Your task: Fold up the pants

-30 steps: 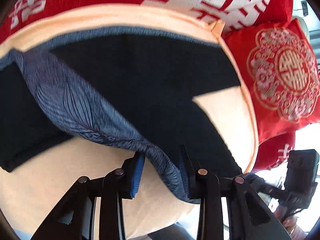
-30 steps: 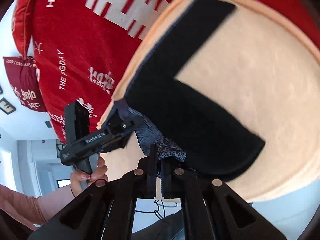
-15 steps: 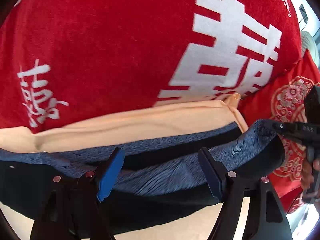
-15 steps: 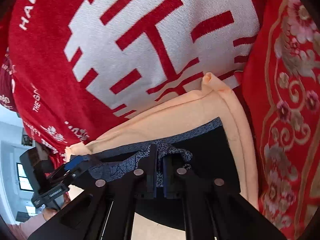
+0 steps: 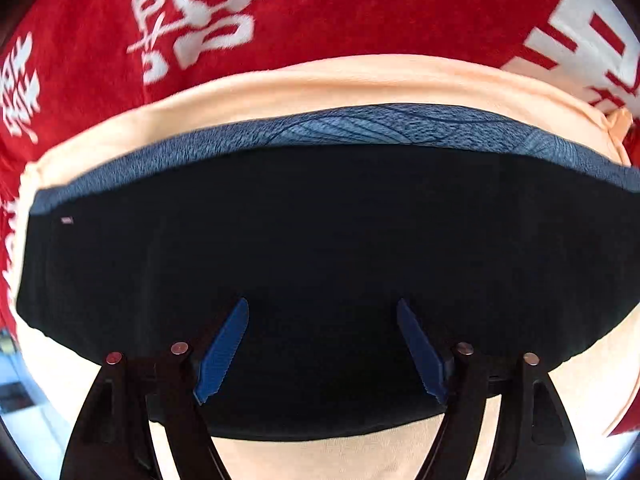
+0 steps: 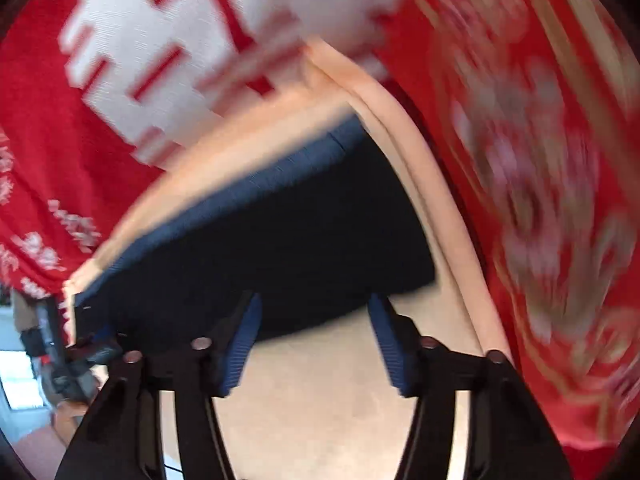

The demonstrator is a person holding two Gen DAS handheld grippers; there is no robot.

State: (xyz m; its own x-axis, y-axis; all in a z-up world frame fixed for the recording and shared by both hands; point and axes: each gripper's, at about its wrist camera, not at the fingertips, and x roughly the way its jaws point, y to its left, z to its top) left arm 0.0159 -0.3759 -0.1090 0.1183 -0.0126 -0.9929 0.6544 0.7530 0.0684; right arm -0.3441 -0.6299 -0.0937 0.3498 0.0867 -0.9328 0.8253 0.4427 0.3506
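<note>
pants (image 5: pixel 320 240) flat on cushion (image 5: pixel 360 80) | left hand-held gripper (image 5: pixel 322 344) agape, empty | right hand-held gripper (image 6: pixel 316 340) just opened, empty

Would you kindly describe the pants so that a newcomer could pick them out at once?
Start from the red cushions with white lettering at the back; in front of them lies a peach-coloured cushion. The pants lie folded flat on it, a wide dark navy band. A lighter blue patterned strip along their far edge sets them apart from the plain peach and red around them.

Left gripper (image 5: pixel 322 344) points straight down, jaws wide apart and empty. Right gripper (image 6: pixel 316 340) tilts steeply down, jaws just opened, nothing between them.
</note>
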